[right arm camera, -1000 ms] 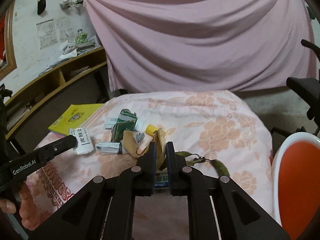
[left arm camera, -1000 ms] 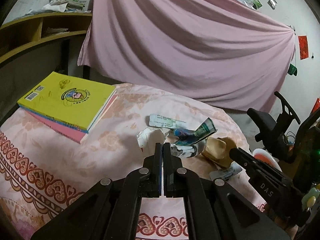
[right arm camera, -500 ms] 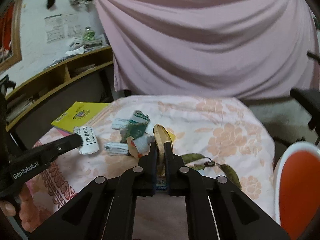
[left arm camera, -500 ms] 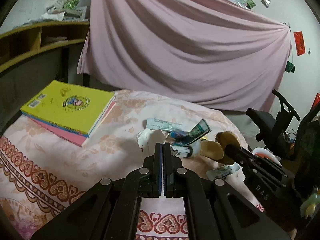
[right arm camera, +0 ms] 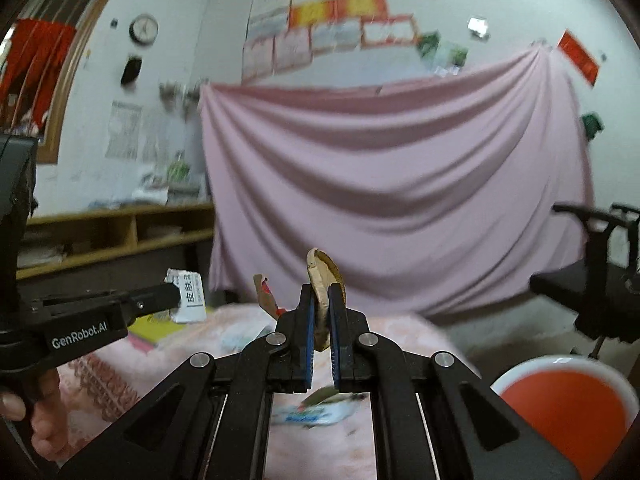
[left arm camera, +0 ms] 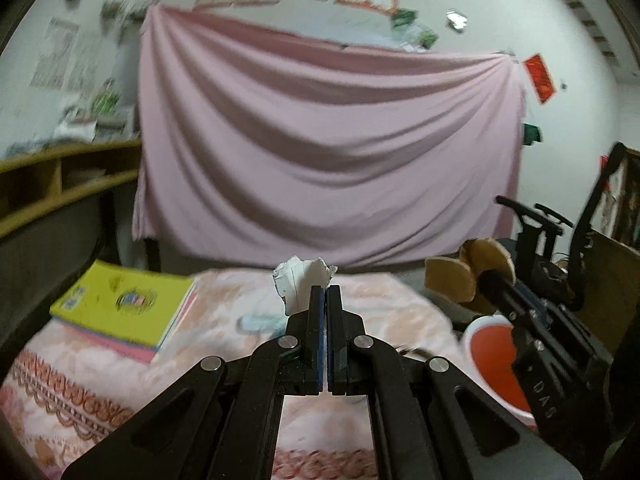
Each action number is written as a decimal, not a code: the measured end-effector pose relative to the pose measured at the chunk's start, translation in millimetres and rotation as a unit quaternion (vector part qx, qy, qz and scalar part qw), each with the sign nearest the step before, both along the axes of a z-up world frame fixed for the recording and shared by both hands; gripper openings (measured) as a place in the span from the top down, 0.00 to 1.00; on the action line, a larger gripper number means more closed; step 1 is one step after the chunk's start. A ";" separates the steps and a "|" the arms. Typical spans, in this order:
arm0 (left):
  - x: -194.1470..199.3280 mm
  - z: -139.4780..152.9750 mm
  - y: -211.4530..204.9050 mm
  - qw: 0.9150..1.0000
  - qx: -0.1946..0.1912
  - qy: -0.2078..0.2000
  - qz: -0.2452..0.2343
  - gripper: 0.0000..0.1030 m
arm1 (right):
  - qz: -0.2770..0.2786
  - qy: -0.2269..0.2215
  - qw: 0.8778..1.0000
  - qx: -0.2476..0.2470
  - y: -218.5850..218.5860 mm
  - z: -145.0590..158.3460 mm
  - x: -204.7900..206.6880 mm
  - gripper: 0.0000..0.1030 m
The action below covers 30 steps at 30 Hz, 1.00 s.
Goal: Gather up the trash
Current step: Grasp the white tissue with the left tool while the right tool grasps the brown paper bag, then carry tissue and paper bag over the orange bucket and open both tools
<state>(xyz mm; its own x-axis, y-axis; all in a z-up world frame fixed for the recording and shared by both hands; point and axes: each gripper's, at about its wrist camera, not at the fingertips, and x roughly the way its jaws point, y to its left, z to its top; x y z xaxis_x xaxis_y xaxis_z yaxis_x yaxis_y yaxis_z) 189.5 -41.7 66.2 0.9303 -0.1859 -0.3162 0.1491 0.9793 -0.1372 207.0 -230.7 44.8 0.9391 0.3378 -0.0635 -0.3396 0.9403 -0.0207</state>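
My left gripper (left arm camera: 324, 289) is shut on a crumpled white paper wrapper (left arm camera: 300, 280) and holds it above the bed; the wrapper also shows in the right wrist view (right arm camera: 188, 295). My right gripper (right arm camera: 322, 289) is shut on a tan banana peel (right arm camera: 323, 276), lifted off the bed; the peel also shows in the left wrist view (left arm camera: 470, 270), above an orange bin with a white rim (left arm camera: 496, 364). The bin shows in the right wrist view (right arm camera: 568, 404) at lower right. More wrappers (right arm camera: 316, 414) lie on the floral bedspread (left arm camera: 380, 312).
A yellow book on a pink one (left arm camera: 124, 308) lies at the bed's left. A pink sheet (left arm camera: 328, 152) hangs behind. A wooden shelf (left arm camera: 52, 188) runs along the left wall. A black office chair (right arm camera: 592, 272) stands at the right.
Both grippers rose off the bed and tilted up, the left lifting the white wrapper, the right lifting the banana peel. The remaining trash dropped low in both views.
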 end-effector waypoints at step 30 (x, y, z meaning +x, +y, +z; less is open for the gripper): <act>52.4 5.3 -224.1 0.967 -0.012 0.094 -0.237 1.00 | -0.205 0.047 0.975 0.077 -188.6 -8.7 3.1 0.94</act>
